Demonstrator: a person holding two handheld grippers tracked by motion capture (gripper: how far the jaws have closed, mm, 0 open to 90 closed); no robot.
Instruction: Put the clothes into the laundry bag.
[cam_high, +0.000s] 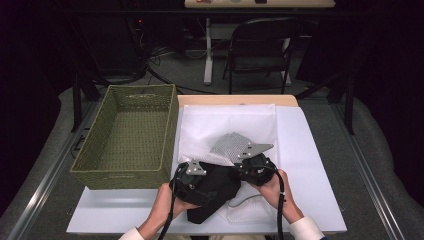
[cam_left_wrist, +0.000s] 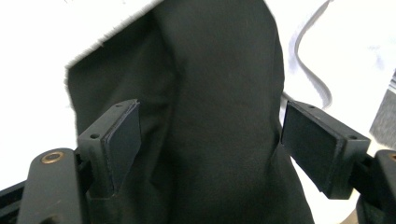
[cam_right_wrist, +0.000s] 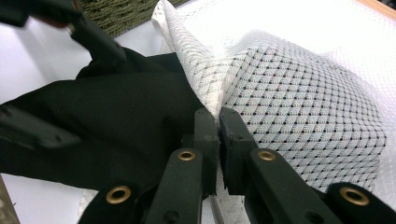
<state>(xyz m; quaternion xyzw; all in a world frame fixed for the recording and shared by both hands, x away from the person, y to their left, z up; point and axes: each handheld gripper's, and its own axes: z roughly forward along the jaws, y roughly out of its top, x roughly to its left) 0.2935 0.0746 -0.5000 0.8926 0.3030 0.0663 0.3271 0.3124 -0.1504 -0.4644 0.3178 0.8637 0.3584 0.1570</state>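
1. Count: two grippers, one black cloth (cam_high: 214, 192), one white mesh bag (cam_high: 231, 146), one woven basket (cam_high: 128, 134), one white board (cam_high: 310, 165) on the table.
2. Black cloth lay at lower centre of the high view, between the two hands, partly under the bag's lifted edge.
3. Mesh bag spread across the middle of the board; its near edge was raised over the cloth. A further piece of mesh (cam_high: 247, 209) showed at lower centre, just right of the cloth.
4. Basket stood at left of the high view, touching the board's left edge; nothing seen inside.
5. A folding chair (cam_high: 260, 47) stood beyond the table at top centre, well apart.
6. Left gripper (cam_left_wrist: 210, 140): jaws stood wide apart, black cloth between the pads, neither pad pressing on it. Nothing held.
7. Right gripper (cam_right_wrist: 218, 122): jaws nearly together, pinching the mesh bag's folded edge.
8. Left hand (cam_high: 165, 202) came in from bottom left, right hand (cam_high: 276, 187) from bottom right; both grippers pointed inward toward the cloth, near each other.
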